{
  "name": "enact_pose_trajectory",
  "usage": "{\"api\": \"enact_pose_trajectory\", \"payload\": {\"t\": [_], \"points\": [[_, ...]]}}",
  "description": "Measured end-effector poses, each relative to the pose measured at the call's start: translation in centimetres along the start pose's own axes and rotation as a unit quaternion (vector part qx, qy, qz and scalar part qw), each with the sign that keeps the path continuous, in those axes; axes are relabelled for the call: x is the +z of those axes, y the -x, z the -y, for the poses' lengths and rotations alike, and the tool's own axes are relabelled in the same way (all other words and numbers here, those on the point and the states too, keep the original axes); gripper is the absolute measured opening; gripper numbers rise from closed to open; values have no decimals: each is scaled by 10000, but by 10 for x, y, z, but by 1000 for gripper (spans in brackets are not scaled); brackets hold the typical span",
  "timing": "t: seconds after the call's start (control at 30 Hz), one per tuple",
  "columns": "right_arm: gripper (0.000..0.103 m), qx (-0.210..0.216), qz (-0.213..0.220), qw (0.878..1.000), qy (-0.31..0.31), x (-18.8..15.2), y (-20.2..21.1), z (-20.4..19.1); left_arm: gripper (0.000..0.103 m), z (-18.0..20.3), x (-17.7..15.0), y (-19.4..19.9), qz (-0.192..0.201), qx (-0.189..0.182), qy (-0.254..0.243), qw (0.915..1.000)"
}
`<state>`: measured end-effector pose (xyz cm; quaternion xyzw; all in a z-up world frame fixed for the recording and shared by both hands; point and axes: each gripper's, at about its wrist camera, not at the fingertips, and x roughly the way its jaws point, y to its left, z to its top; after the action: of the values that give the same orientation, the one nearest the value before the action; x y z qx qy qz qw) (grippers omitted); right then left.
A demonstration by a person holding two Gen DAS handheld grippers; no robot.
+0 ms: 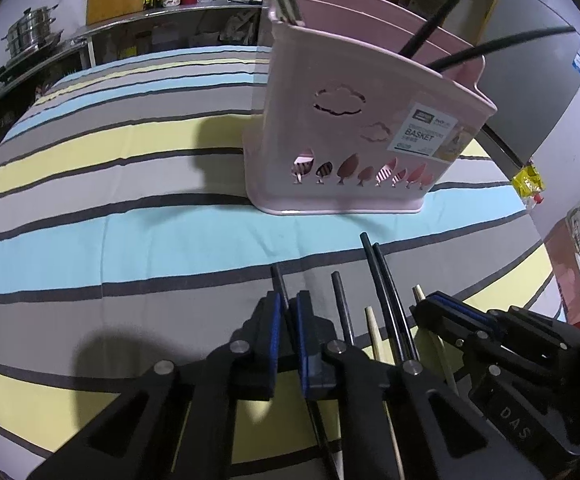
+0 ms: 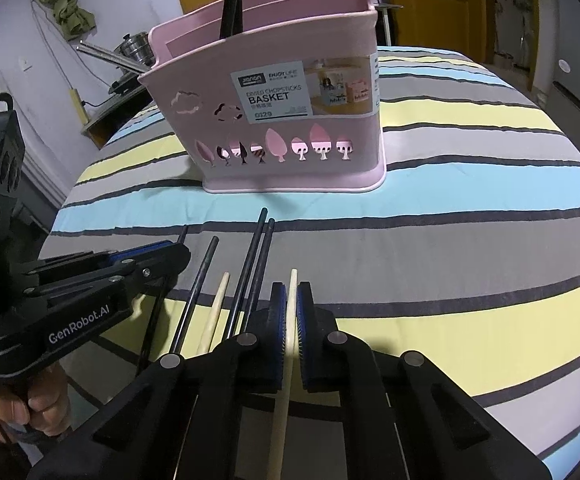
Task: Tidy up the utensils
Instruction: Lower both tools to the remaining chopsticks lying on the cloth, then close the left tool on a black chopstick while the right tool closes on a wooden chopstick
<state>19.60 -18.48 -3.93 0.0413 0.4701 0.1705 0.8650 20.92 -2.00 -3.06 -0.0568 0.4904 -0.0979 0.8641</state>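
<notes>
Right gripper [image 2: 292,308] lower centre, fingers pinching pale wooden chopstick [image 2: 285,364]. Left gripper [image 1: 287,316] lower centre, pinching black chopstick [image 1: 279,282]. Pink basket [image 2: 290,120] upper centre on striped cloth [image 2: 470,208]; loose chopsticks [image 2: 255,268] between.

Pink basket [image 2: 290,136] on striped cloth [image 2: 470,216]

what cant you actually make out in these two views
- Inside of the pink basket: both views, hidden by its front wall.
- Lower end of the wooden chopstick: right wrist view, cut off by the bottom edge.
- Black chopstick in the left gripper: left wrist view, mostly behind the fingers.
- Small print on the basket label: left wrist view, too small.
</notes>
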Motion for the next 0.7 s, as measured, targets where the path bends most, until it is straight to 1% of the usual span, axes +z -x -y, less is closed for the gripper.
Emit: {"api": "enact_pose_trajectory", "payload": {"t": [0.2, 0.33, 0.7], "points": [[5, 59, 166, 9998, 0, 5, 13, 1, 8, 0, 2, 5, 10, -44, 0, 10000], [5, 83, 296, 9995, 24, 11, 24, 1, 8, 1, 5, 16, 88, -106, -17, 9999], [5, 143, 840, 9963, 61, 31, 63, -3, 6, 0, 20, 66, 577, -219, -87, 9981]]}}
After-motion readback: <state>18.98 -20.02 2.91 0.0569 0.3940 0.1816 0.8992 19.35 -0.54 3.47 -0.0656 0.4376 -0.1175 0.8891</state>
